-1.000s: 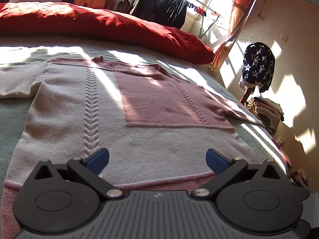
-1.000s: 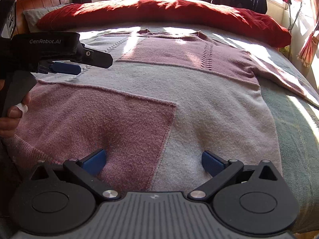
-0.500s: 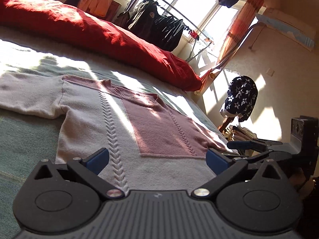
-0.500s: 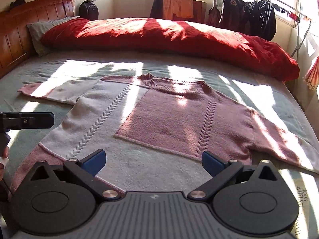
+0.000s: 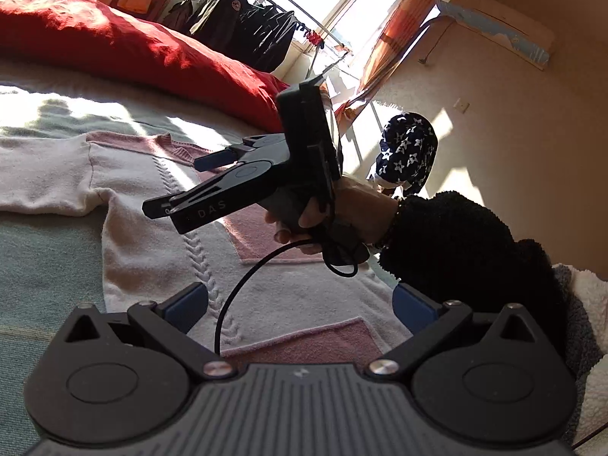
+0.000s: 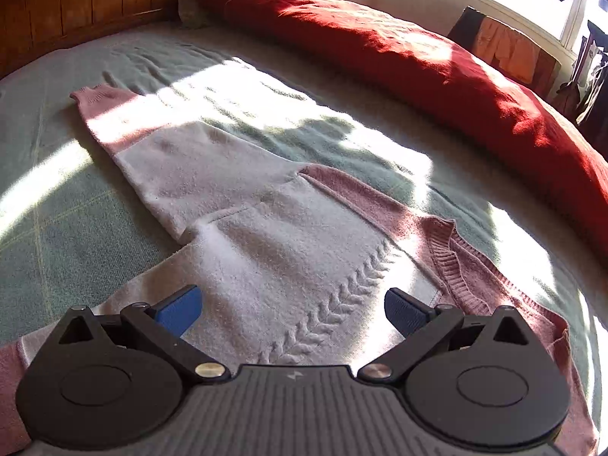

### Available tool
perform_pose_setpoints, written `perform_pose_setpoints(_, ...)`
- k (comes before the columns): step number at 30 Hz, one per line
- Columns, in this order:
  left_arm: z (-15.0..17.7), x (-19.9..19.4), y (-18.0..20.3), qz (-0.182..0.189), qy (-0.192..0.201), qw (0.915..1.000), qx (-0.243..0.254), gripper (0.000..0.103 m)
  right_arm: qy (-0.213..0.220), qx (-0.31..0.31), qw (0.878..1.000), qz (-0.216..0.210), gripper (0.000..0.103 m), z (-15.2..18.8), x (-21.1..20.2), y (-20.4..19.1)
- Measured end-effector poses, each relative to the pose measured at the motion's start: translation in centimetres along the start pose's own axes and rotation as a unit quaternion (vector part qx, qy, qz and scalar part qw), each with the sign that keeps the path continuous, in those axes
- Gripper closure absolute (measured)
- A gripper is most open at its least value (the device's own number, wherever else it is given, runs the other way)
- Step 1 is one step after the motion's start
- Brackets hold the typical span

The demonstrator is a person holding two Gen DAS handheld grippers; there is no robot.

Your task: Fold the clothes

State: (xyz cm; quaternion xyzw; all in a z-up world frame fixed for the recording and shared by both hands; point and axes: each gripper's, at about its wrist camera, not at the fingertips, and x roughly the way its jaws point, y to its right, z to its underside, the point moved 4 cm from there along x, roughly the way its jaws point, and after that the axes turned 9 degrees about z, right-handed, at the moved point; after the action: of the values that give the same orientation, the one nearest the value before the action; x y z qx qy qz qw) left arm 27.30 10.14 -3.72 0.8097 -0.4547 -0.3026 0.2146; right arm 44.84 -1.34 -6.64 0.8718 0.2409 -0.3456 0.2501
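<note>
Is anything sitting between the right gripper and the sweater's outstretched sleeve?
Nothing visible. The right gripper is open above the sweater, and the sleeve lies flat and uncovered on the bed.

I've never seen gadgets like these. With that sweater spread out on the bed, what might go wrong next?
Three things, probably.

1. A loose black cable dangles from the right gripper over the sweater; it might snag the knit.

2. Both grippers are open and above the cloth; the left gripper hangs close to the right one, so they may bump.

3. The spread sleeve lies far out on the bed; a pinch could catch the blanket as well.
</note>
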Motion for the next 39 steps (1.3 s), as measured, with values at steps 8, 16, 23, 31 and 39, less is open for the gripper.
perform_pose_setpoints(8,0.1,0.5,-0.2,-0.004,-0.004,1.0000,-0.003,0.001,-0.008,-0.004,0.999,-0.036,0.000,0.4,2.7,-3.2)
perform_pose_setpoints(16,-0.1,-0.5,2.9,0.025,0.018,0.9992,0.024,0.001,0.010,-0.002,1.000,-0.023,0.000,1.7,-2.5,-0.5)
perform_pose_setpoints(23,-0.2,1.4,4.3,0.021,0.012,0.9990,0.039,0.001,-0.028,0.023,0.998,0.053,0.000,9.6,-10.5,5.2)
perform_pose_setpoints(31,1.2,7.8,0.3,-0.103,-0.061,0.9927,0.011,0.001,-0.048,0.177,0.978,0.101,0.000,19.7,-15.2,11.9)
perform_pose_setpoints(39,1.8,9.3,-0.8,-0.100,-0.068,0.9926,-0.003,0.001,-0.029,0.241,0.964,0.107,0.000,21.8,-11.7,14.9)
